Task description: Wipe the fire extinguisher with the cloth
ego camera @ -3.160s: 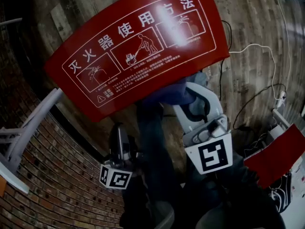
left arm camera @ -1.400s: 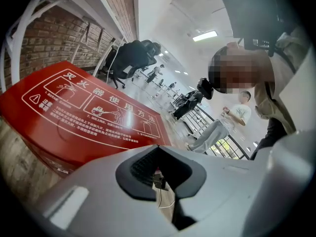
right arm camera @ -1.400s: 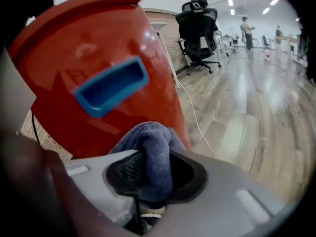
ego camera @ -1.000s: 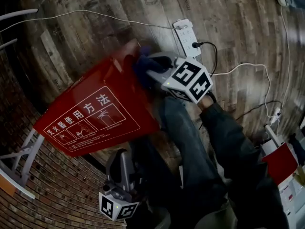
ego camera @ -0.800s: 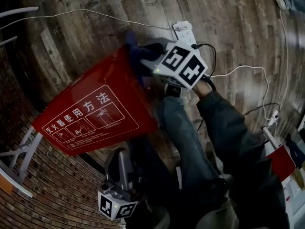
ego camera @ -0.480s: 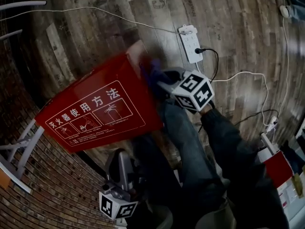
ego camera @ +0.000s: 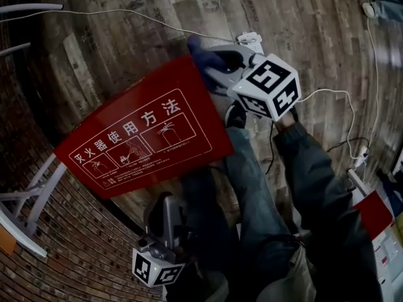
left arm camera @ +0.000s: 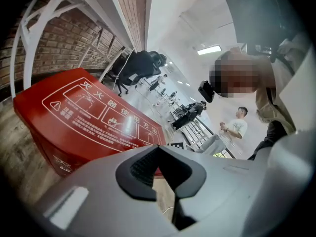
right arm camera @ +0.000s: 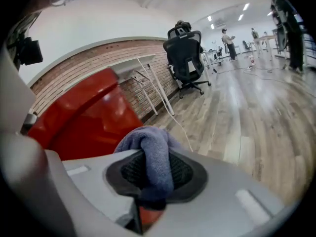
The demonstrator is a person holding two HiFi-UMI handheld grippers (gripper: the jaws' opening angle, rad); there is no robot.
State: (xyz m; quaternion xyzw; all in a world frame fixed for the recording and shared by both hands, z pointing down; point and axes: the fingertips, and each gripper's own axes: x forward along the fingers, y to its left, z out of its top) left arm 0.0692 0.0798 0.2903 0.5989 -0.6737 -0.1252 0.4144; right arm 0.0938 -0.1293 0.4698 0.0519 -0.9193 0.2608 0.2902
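Cloth (ego camera: 200, 50): blue-grey, folded, clenched in the right claw (ego camera: 211, 65); a loose fold bulges out past the pads in the right gripper view (right arm camera: 143, 139).

Fire extinguisher box (ego camera: 145, 131): red, with a sloped lid printed with white instructions. It stands on the plank floor (ego camera: 315, 30) against a brick wall (ego camera: 69, 244).

Position: the cloth sits at the lid's far upper corner, at or just off the edge. Whether it actually touches the lid cannot be told.

Left claw (ego camera: 166, 201): pads together, nothing between them, held low near the person's legs and well apart from the box.

Step in hand, by judgement: wiping the lid, with most of the printed face likely still to cover.

Handling notes:
- Lay the bulging fold flat on the lid, so that fabric, not claw plastic, meets the paint.
- Draw overlapping passes from the far corner down the slope toward the near edge.
- Keep pressure light and even, since the box stands free and may slide or tip.
- Keep the grip firm, as the fold could drag out at the lid's edge.
- Steer clear of the power strip (ego camera: 250, 39) and its cables just beyond the corner.
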